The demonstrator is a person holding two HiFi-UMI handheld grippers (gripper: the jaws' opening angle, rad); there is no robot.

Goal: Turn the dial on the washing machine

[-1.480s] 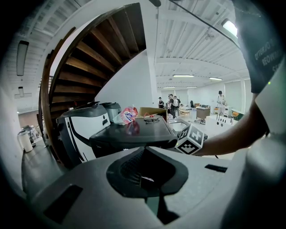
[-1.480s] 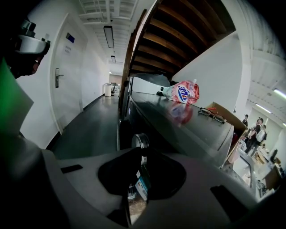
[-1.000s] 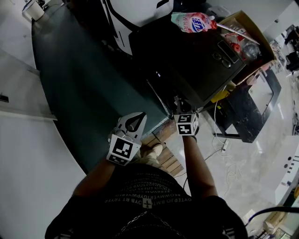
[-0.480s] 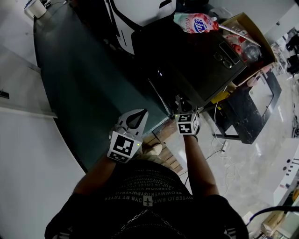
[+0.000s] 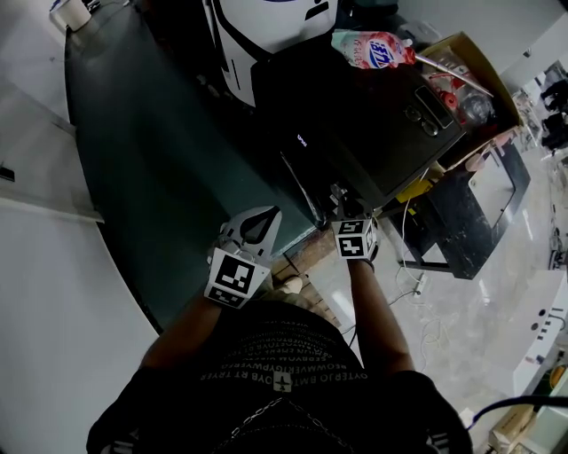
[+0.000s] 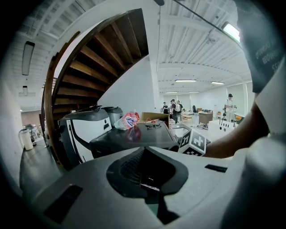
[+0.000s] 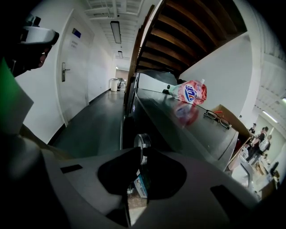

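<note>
The dark washing machine stands ahead of me, its flat top filling the middle of the head view. Its round silver dial sits on the front panel, seen edge-on in the right gripper view. My right gripper is pressed up to that front, its jaws closed to a narrow gap around the dial's lower edge. In the head view the gripper hides the dial. My left gripper hangs to the left of the machine, over the dark floor, shut with nothing in it.
A pink detergent pouch and a pair of glasses lie on the machine's top. A cardboard box of items stands to its right, a white-and-black appliance behind it. Cables trail on the floor at right.
</note>
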